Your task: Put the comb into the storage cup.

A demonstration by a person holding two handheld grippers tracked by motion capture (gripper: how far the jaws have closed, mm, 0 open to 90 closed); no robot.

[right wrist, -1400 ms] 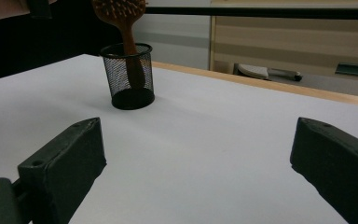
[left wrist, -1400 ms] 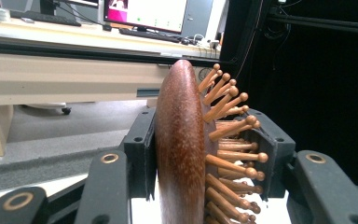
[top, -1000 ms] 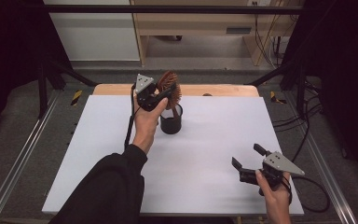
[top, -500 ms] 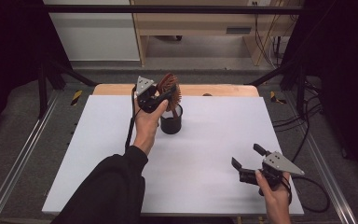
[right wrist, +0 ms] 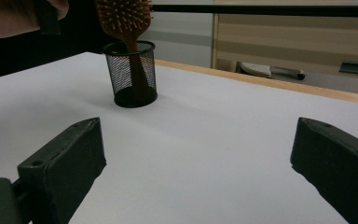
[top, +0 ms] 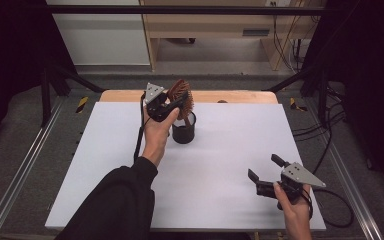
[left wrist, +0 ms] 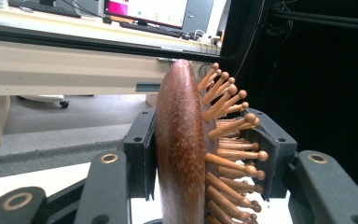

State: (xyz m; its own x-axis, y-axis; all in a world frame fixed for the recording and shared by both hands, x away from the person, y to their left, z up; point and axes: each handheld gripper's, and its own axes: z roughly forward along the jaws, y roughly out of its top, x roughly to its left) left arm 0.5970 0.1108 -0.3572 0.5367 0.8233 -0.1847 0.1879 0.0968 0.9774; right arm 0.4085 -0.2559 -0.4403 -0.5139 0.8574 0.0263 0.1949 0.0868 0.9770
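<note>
**Wooden brush held by its head above the mesh cup**

Nearest the person, the right tool (top: 264, 174) hovers low over the white desk (top: 230, 150) at its right front, jaws spread wide with nothing between them.

Farther out, near the middle back of the desk, stands the small black wire-mesh cup (right wrist: 130, 72). The handle of the brown wooden paddle hairbrush with ball-tipped wooden pins (left wrist: 182, 144) stands inside it, the head rising above the rim. The left tool (top: 172, 104) is clenched on that head, one jaw against the smooth back, the other on the pin side.

The brush looks stiff and light; its polished back may be slippery, and the pins give an uneven seat, so a hold across the head, low toward the neck, seems soundest. The cup looks light enough to tip if the handle drags on it.

Beyond the desk lie grey floor and pale furniture.
</note>
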